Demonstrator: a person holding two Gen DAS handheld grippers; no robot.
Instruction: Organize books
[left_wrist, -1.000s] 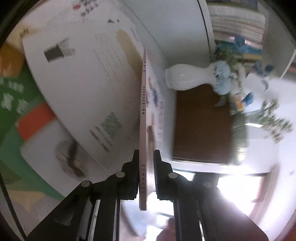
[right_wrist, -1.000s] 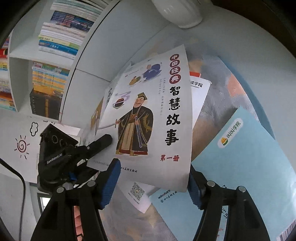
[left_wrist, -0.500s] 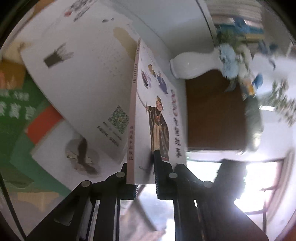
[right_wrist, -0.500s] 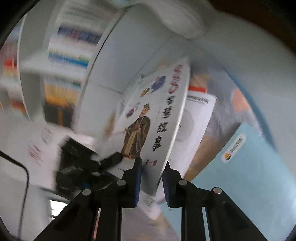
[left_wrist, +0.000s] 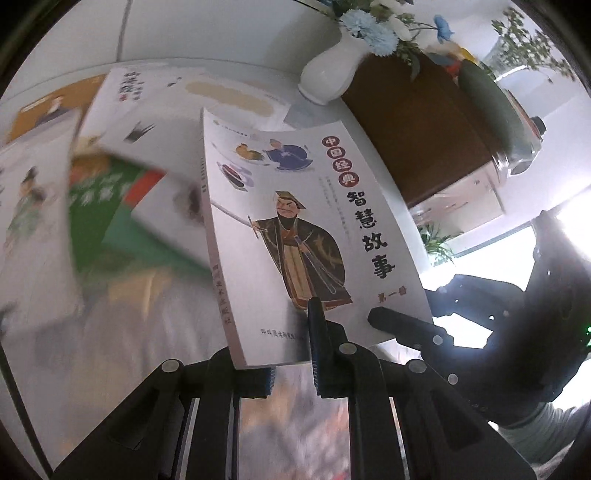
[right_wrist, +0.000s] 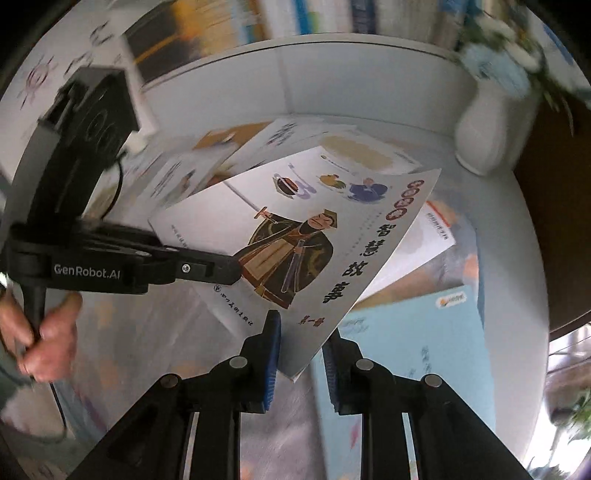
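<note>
A thin white storybook (left_wrist: 295, 236) with a robed warrior on its cover is held above the table. My left gripper (left_wrist: 288, 354) is shut on its bottom edge near the spine. My right gripper (right_wrist: 299, 354) is shut on its lower corner; the book (right_wrist: 306, 236) shows there too, tilted. The left gripper's body (right_wrist: 110, 266) shows in the right wrist view, and the right gripper's body (left_wrist: 480, 325) in the left wrist view. Several other books lie flat beneath: a green one (left_wrist: 110, 206), a light blue one (right_wrist: 413, 354), and white ones (left_wrist: 155, 107).
A white vase (left_wrist: 328, 70) with blue flowers stands at the back by a dark brown box (left_wrist: 424, 122). A white cabinet wall (right_wrist: 295, 85) runs behind the table, with shelves of books (right_wrist: 295, 18) above it.
Both grippers have turned the storybook from edge-on to cover-up, nearly flat. The right gripper went from open around it to shut on its corner.
</note>
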